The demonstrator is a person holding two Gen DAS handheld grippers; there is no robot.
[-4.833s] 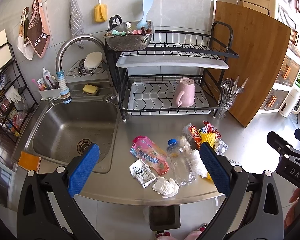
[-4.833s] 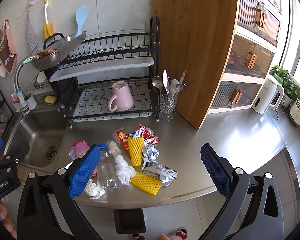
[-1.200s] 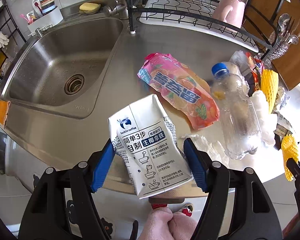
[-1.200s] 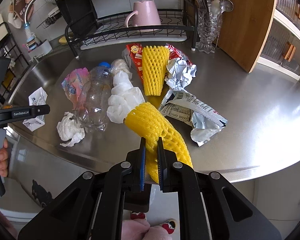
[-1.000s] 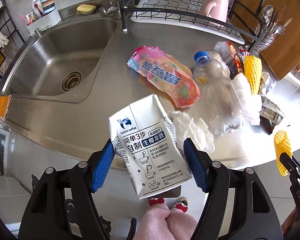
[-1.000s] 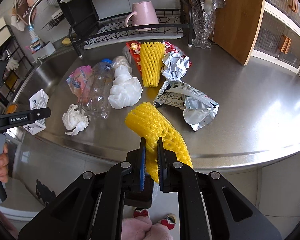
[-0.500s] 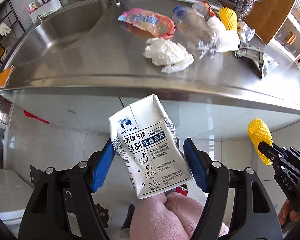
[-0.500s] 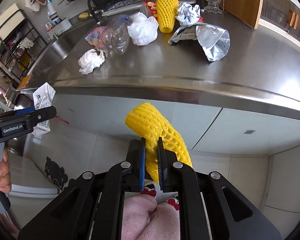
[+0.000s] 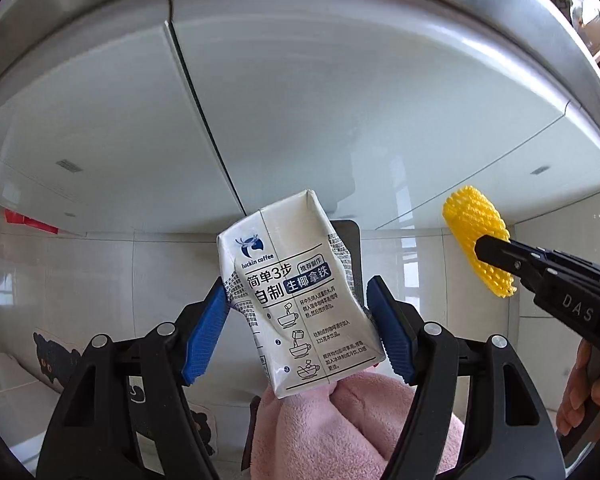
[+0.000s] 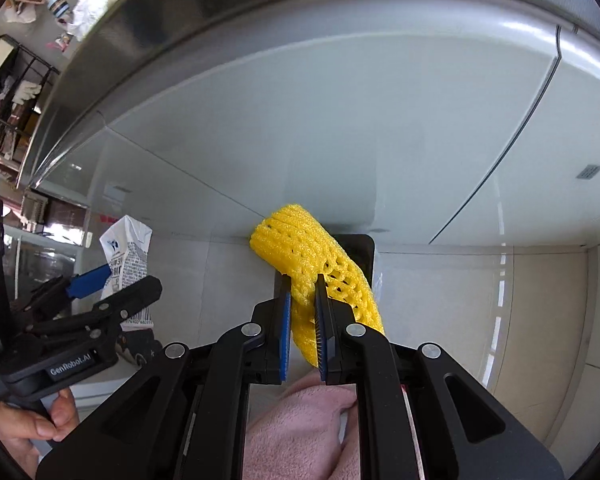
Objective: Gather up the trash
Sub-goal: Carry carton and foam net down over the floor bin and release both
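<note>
Left hand-held gripper (image 9: 296,332) is clamped on the white printed coffee carton (image 9: 296,300) across its lower sides, held below the steel counter (image 9: 100,12) edge, facing the cabinet fronts. Carton looks light, prob. empty; thin card walls dent easily, so light squeeze only. Right hand-held gripper (image 10: 302,320) pinches the yellow foam fruit net (image 10: 316,268) mid-length, at right, same level. Net is soft, springy, v. light; grip anywhere.
</note>
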